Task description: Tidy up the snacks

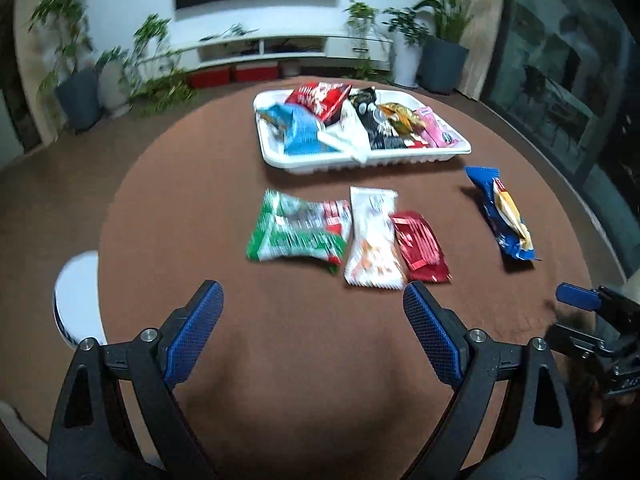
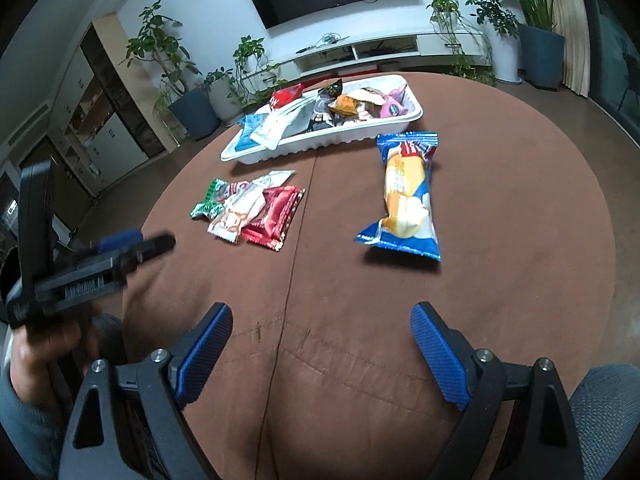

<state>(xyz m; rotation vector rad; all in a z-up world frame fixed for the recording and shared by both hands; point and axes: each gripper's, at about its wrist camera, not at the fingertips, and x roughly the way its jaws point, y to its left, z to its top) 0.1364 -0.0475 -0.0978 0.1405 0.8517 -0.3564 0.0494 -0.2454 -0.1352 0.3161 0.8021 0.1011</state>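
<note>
We're looking at a round counter under a brown matt cloth cover (image 2: pixel 500 208), kind of suede-like, with stitched seams showing in the right wrist view. The white ribbed plastic tray (image 1: pixel 360 162) has a smooth, slightly shiny look. The wrappers are all glossy film: the blue plastic bread-roll packet (image 2: pixel 406 196), the red foil-look packet (image 1: pixel 420 246) with a metallic sheen, the white crimped-edge packet (image 1: pixel 372 240) and the green-and-red plastic packet (image 1: pixel 298 228). The fingers (image 2: pixel 438 354) carry blue pads with a rough cross-hatched texture, set on matt black plastic arms with bare shiny metal rivets (image 2: pixel 483 355).
</note>
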